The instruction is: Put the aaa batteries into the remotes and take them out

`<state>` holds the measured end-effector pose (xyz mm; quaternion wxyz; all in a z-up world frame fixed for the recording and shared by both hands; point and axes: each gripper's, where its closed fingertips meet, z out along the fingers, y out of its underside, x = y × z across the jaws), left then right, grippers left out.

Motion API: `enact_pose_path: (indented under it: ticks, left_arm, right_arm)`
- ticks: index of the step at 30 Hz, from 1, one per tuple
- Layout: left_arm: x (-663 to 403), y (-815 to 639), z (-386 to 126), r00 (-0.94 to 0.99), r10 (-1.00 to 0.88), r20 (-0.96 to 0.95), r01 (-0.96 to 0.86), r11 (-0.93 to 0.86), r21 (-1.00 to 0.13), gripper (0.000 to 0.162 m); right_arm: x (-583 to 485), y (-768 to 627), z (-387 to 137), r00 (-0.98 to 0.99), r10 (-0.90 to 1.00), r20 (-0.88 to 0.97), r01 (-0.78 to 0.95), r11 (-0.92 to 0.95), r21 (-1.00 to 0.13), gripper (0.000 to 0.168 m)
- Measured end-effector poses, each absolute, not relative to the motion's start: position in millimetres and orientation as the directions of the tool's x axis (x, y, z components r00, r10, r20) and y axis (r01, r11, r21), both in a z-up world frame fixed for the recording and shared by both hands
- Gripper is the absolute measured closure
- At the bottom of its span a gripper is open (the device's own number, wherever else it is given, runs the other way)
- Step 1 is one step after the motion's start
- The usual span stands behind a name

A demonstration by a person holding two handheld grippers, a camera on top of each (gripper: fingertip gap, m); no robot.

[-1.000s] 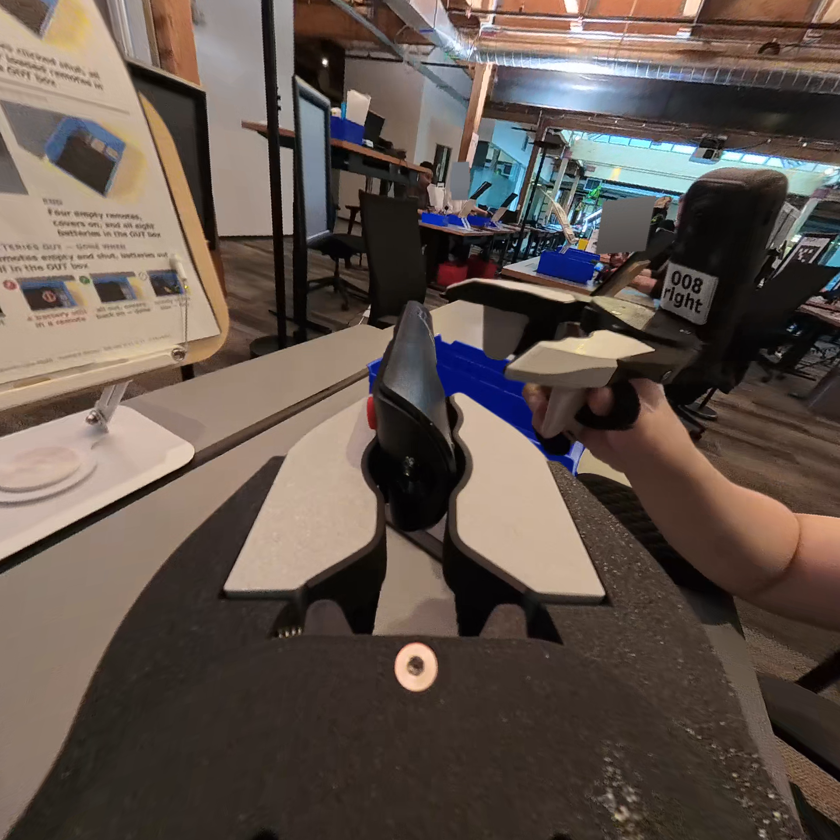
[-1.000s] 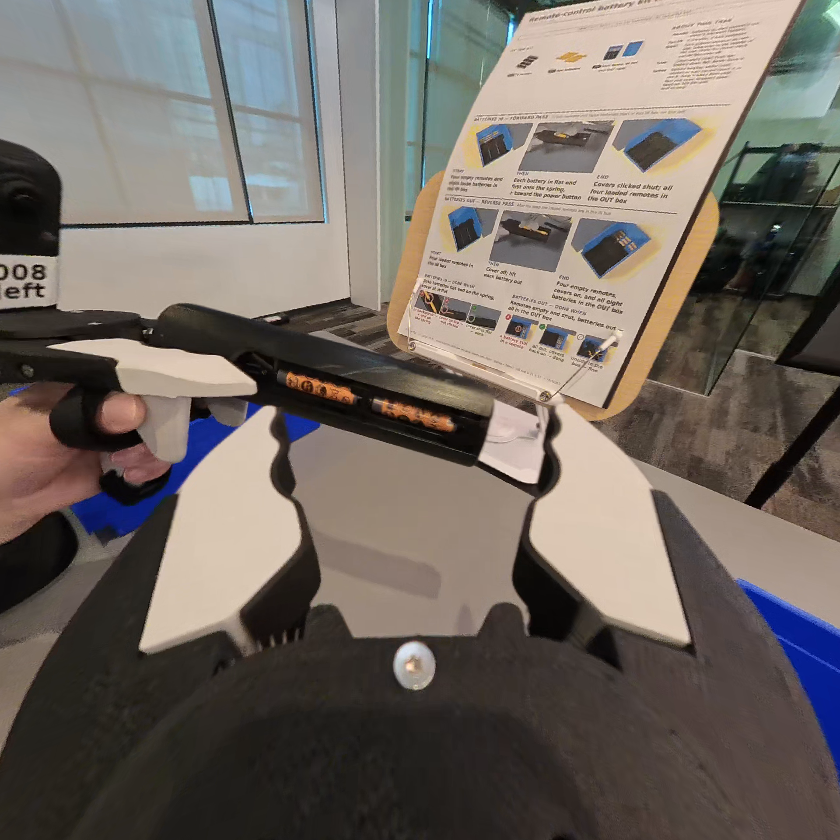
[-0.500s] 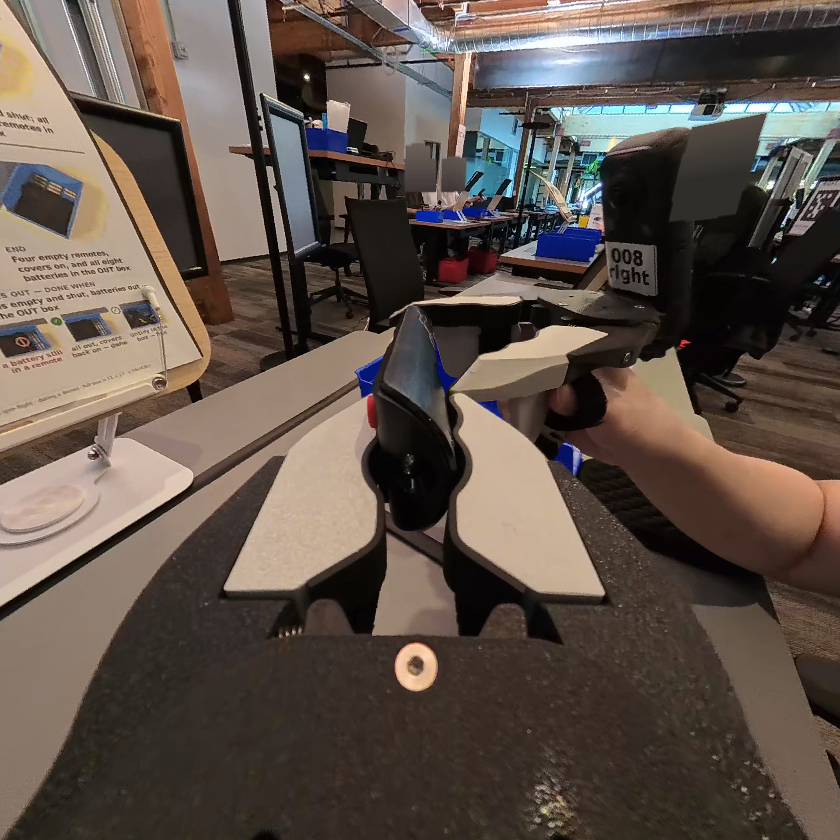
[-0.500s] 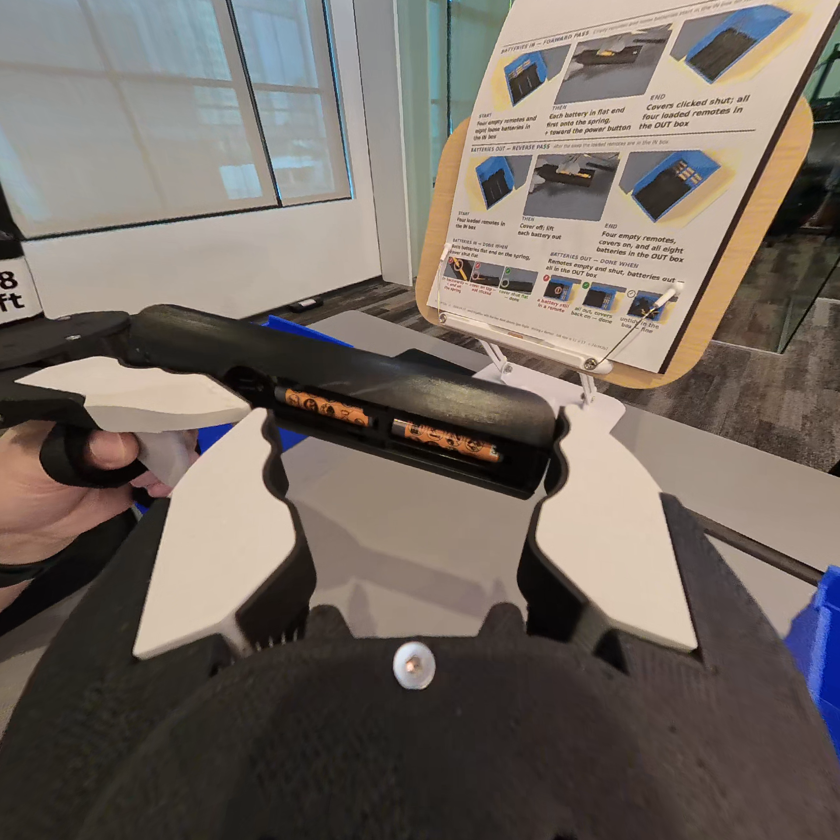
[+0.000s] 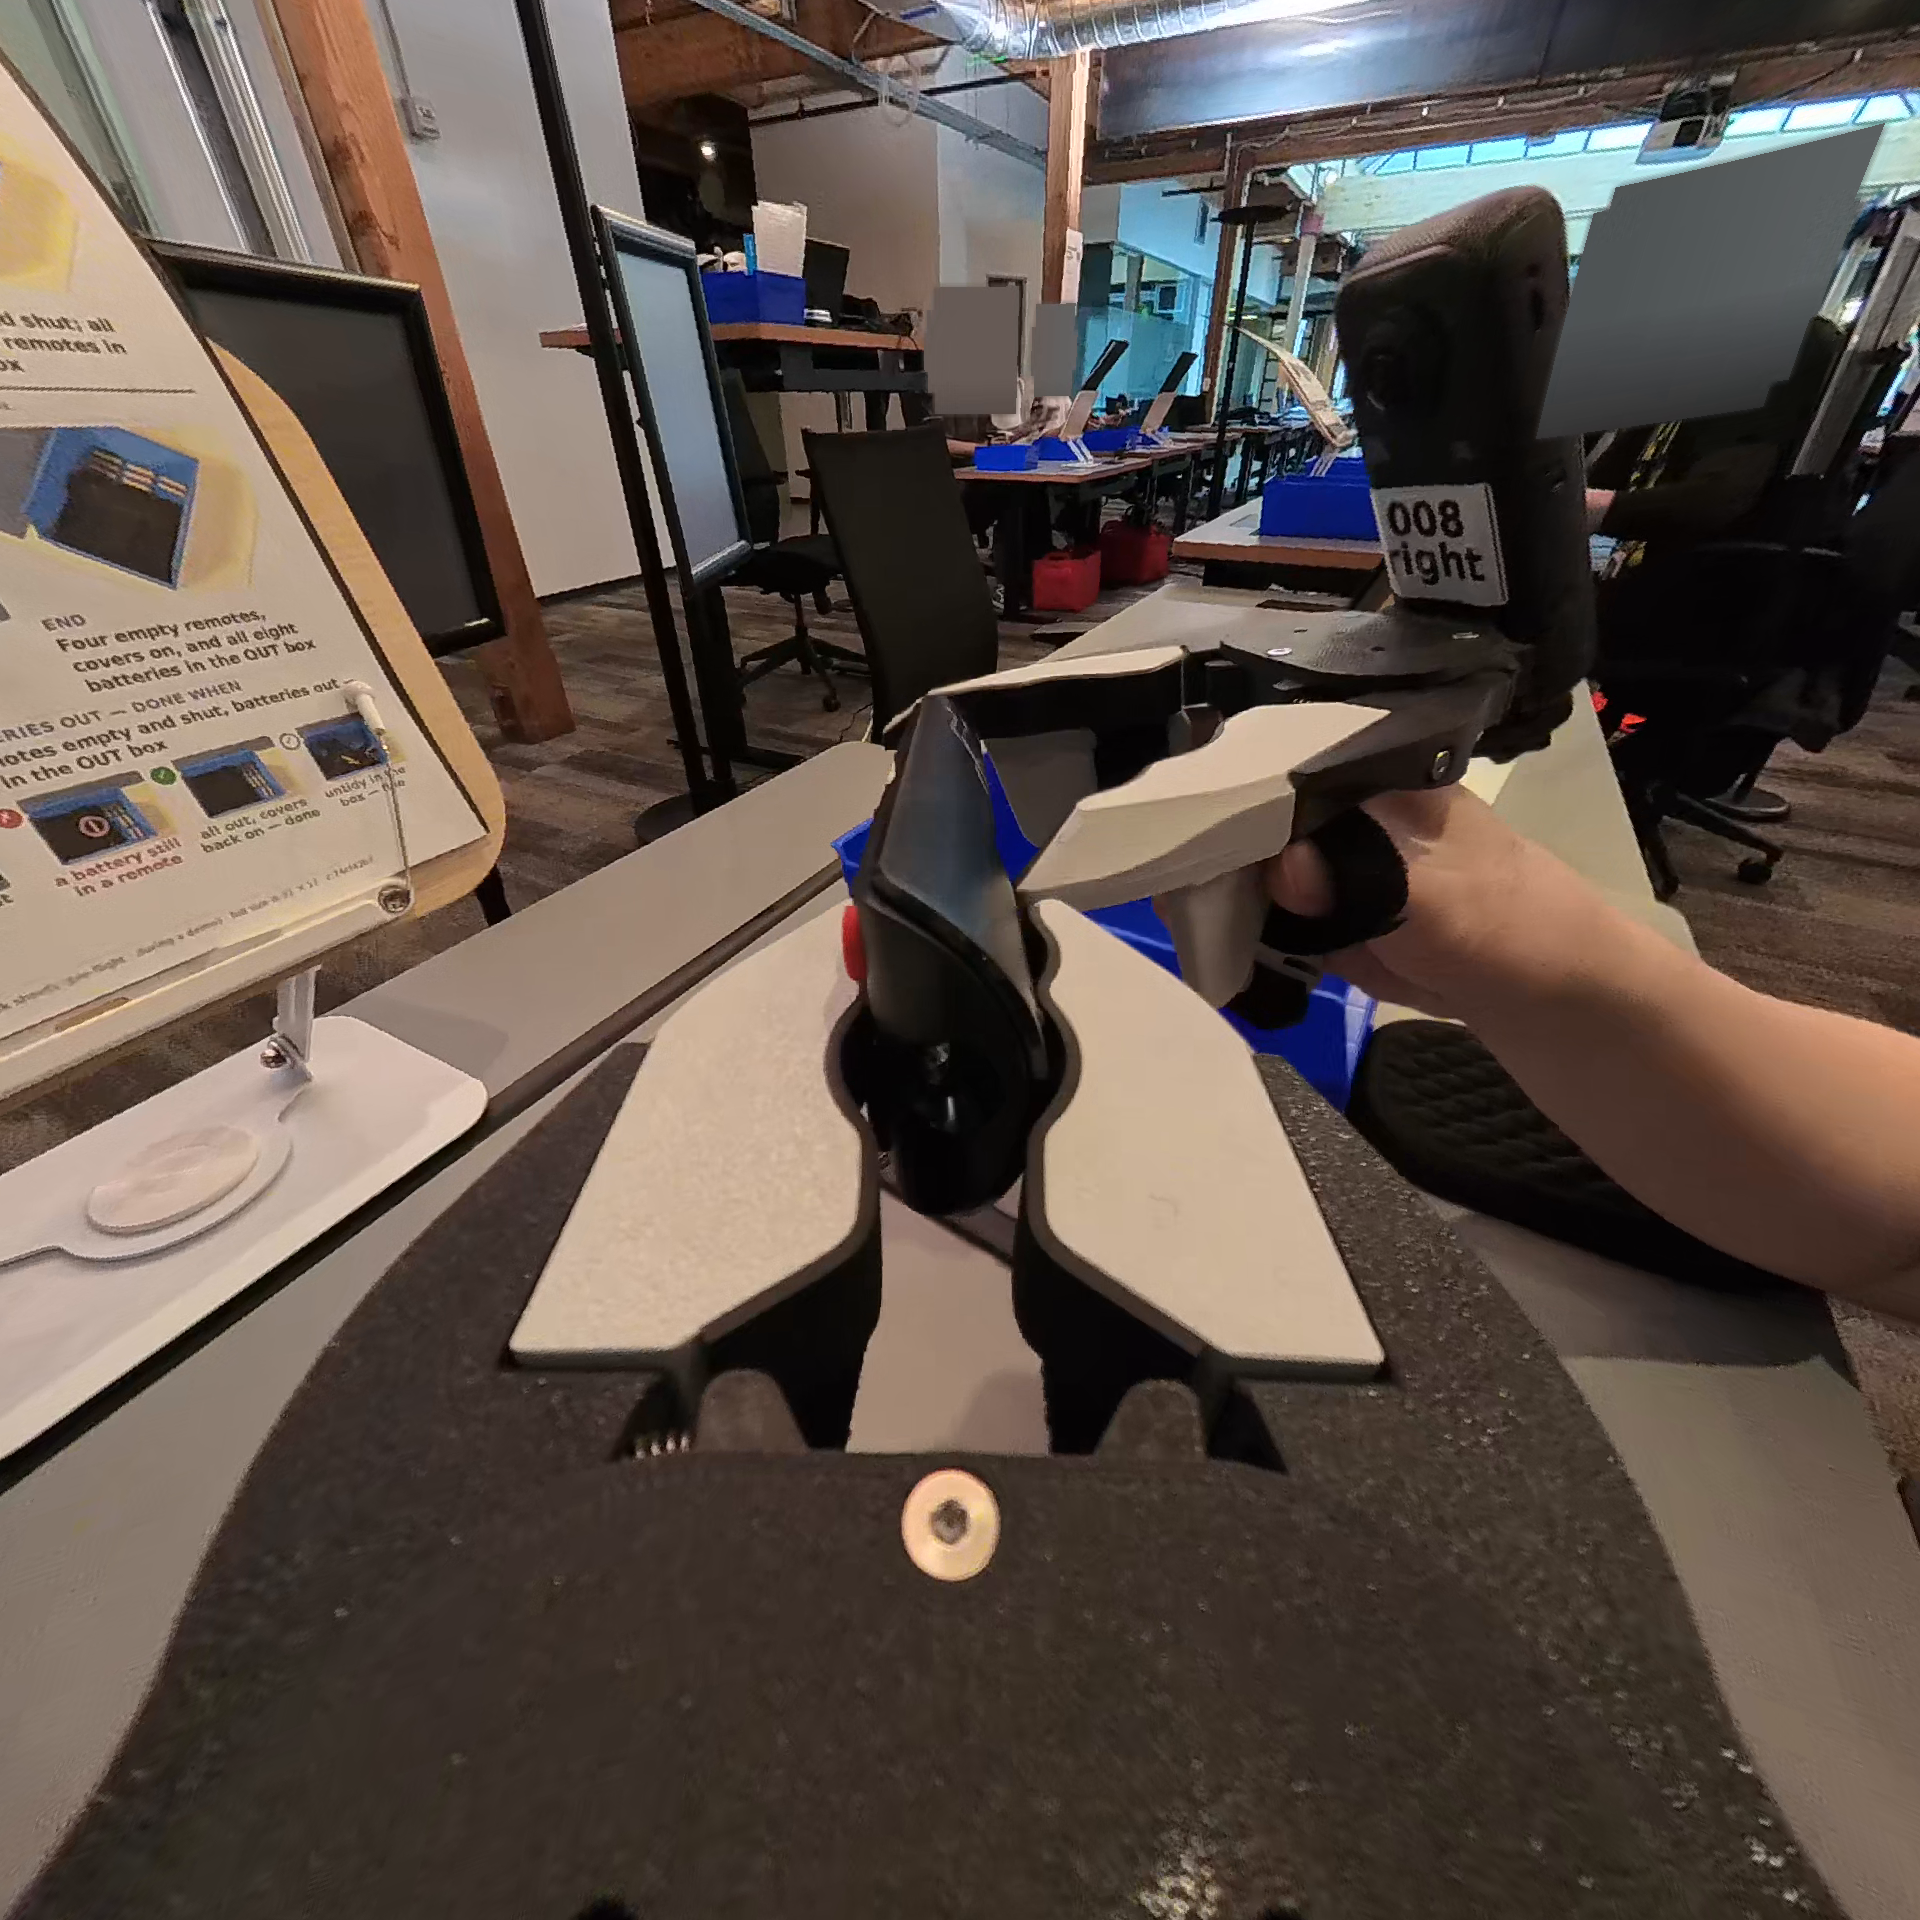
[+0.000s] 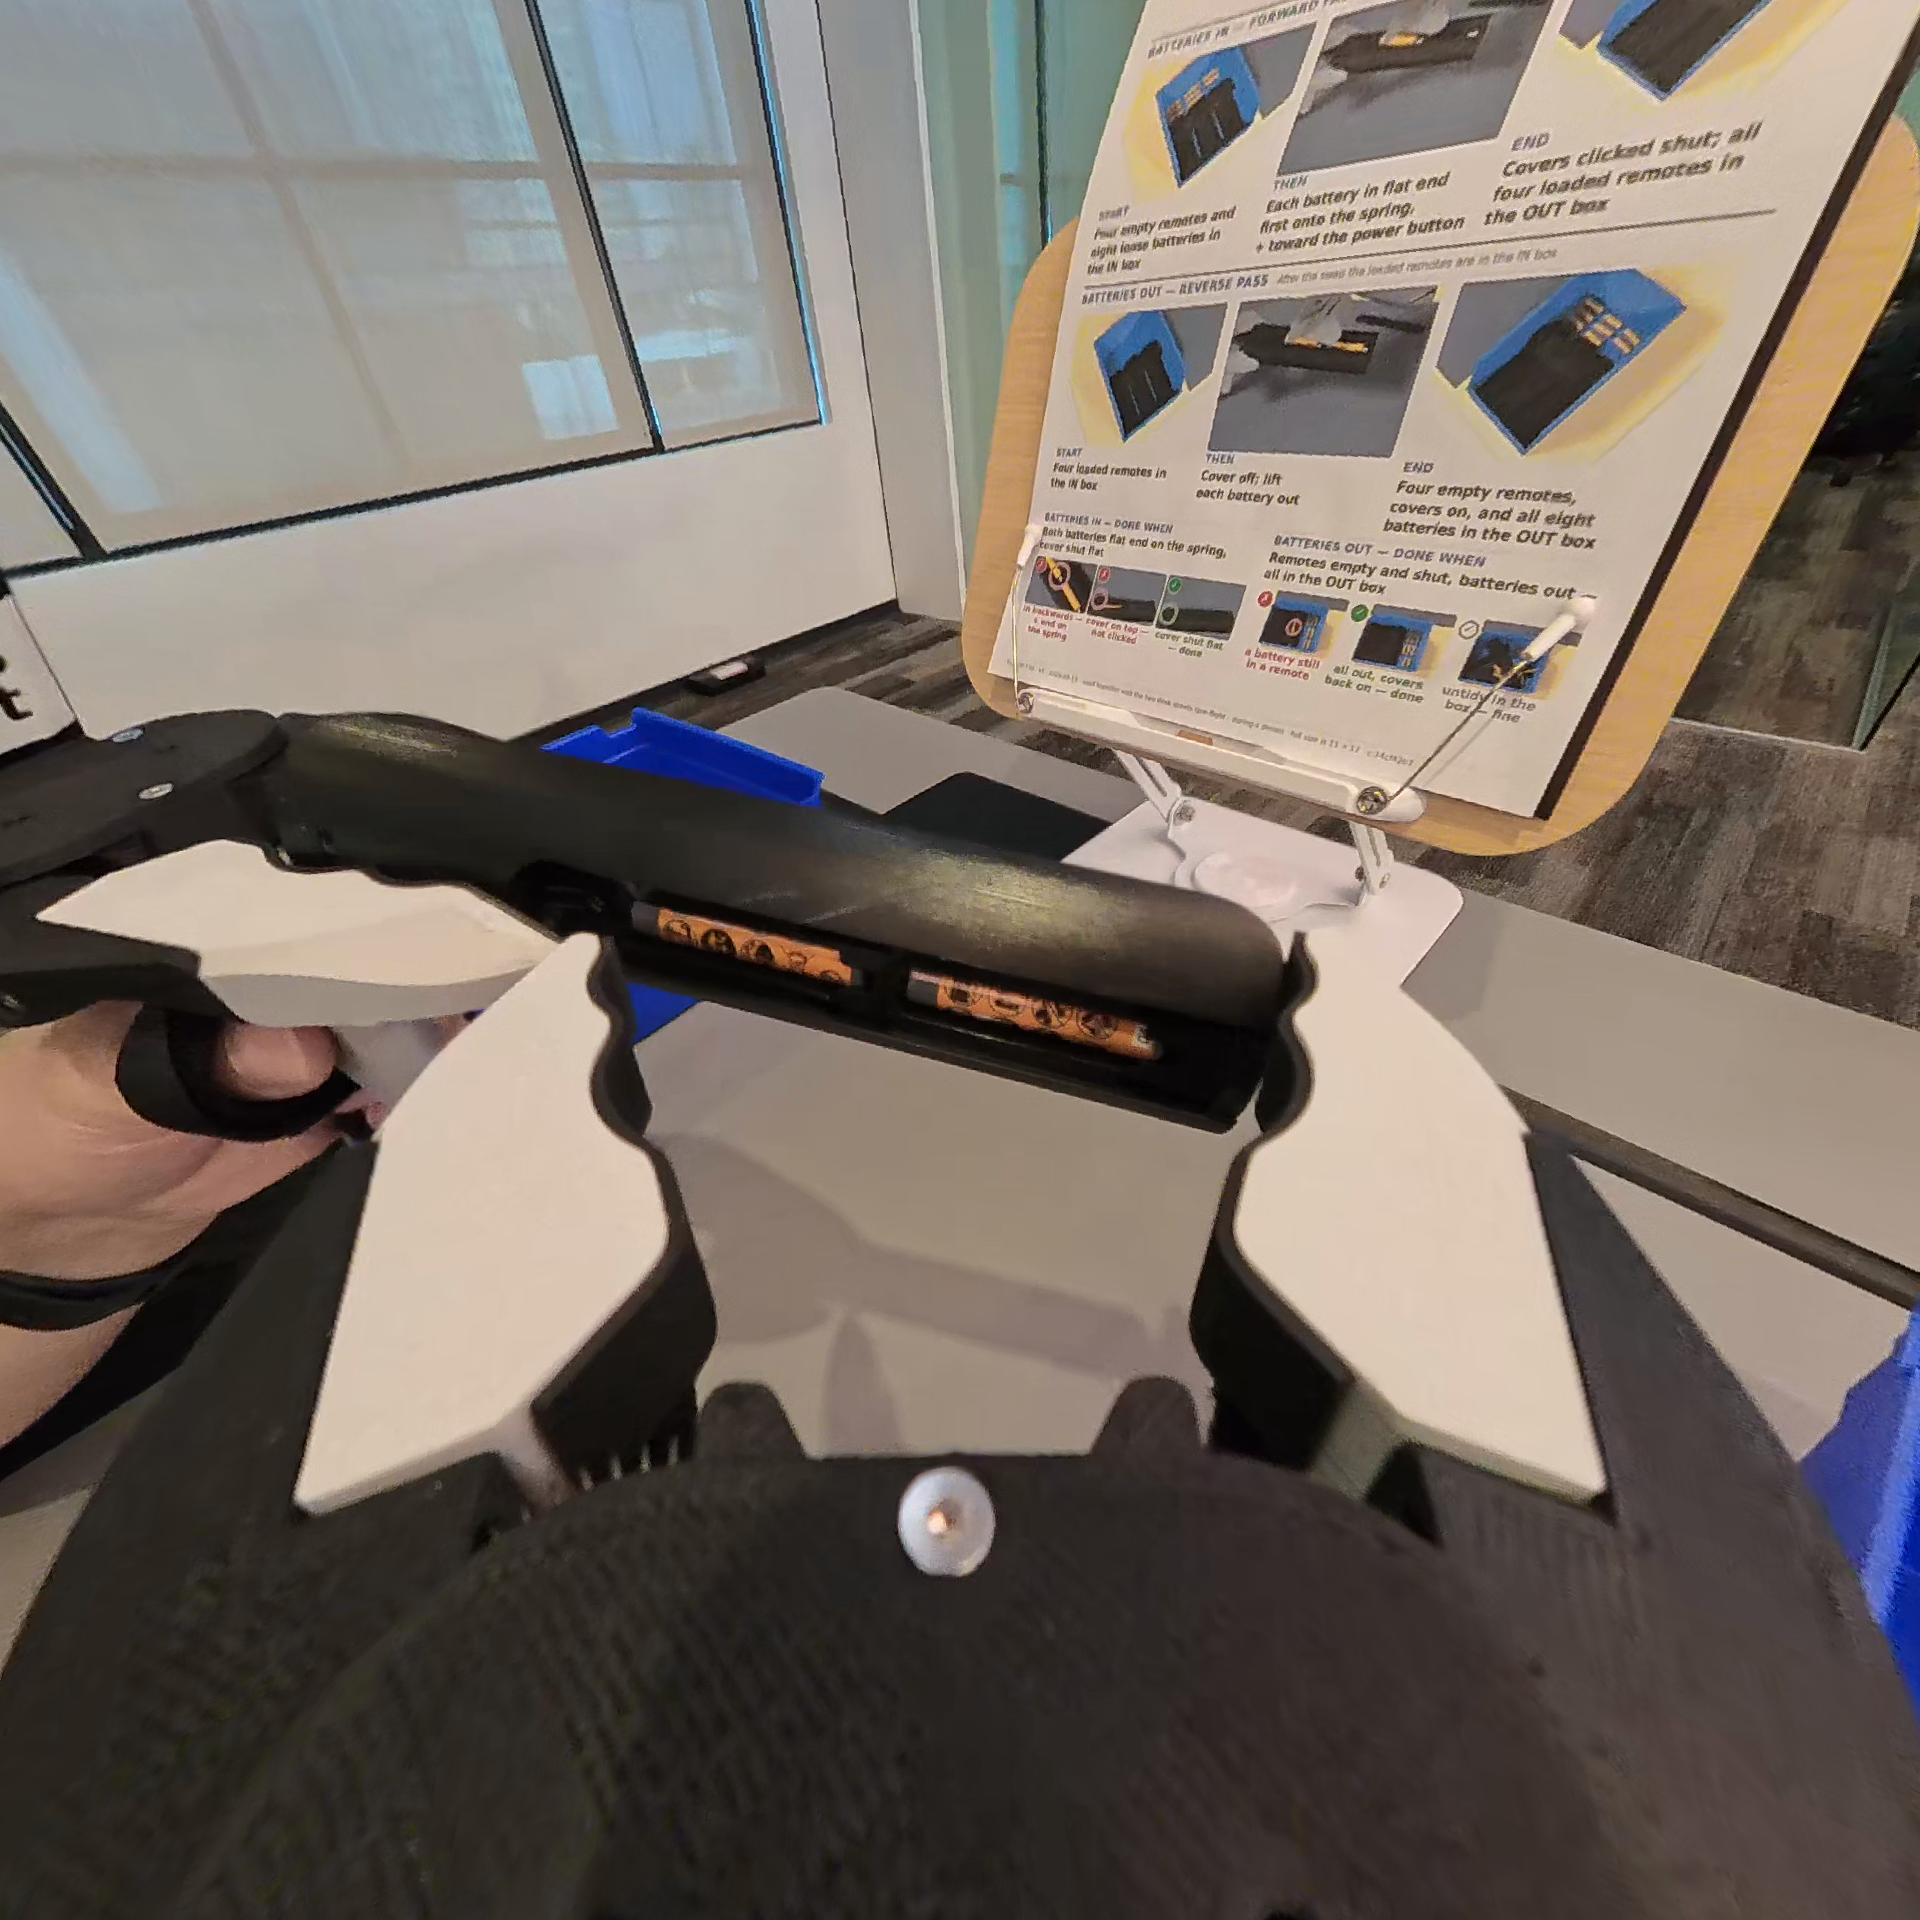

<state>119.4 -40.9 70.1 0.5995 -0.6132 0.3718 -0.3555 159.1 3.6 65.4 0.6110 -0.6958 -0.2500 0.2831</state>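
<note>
A black remote (image 5: 935, 831) is held in the air above the grey table, clamped at one end by my left gripper (image 5: 940, 935), which is shut on it. In the right wrist view the remote (image 6: 831, 862) lies crosswise with its battery bay open toward the camera. Two orange AAA batteries (image 6: 748, 940) (image 6: 1029, 1013) sit in the bay end to end. My right gripper (image 6: 945, 961) is open wide, with its fingertips on either side of the bay. The remote's free end sits against its right finger (image 6: 1382, 1143). The right gripper also shows in the left wrist view (image 5: 977, 800).
An instruction board on a white stand (image 6: 1351, 416) stands at the back of the grey table (image 6: 935, 1195); it also shows in the left wrist view (image 5: 156, 623). A blue bin (image 6: 686, 758) sits behind the remote, another blue bin (image 6: 1881, 1455) at the right edge. Office desks and chairs lie beyond.
The right gripper has come closer to the remote; its fingers now flank the battery bay and the remote's free end meets its right finger. The left gripper keeps its hold.
</note>
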Motion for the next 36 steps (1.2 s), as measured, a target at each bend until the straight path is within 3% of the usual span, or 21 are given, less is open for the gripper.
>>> enact_pose_path:
  ticks: [8,13,18,22,36]
  left_arm:
    - [135,-28,104,0.462,-0.885,-0.055,-0.045,0.038,-0.998,0.137]
    - [139,-29,92,0.407,-0.913,-0.027,-0.034,0.014,-0.999,0.138]
    - [140,-17,75,0.411,-0.911,-0.024,-0.050,0.004,-0.999,0.138]
    - [139,-15,71,0.413,-0.911,0.013,0.001,-0.014,-1.000,0.138]
    - [128,-27,103,0.428,-0.902,-0.058,0.153,0.135,-0.979,0.138]
  right_arm:
    - [171,21,99,0.698,0.712,-0.069,0.024,-0.121,-0.992,0.052]
    - [166,17,94,0.630,0.771,-0.096,0.001,-0.124,-0.992,0.057]
    - [167,16,91,0.670,0.738,0.080,0.100,0.018,-0.995,0.058]
    - [178,17,102,0.756,0.645,0.110,0.095,0.059,-0.994,0.059]
    - [174,12,97,0.743,0.669,0.029,0.046,-0.009,-0.999,0.070]
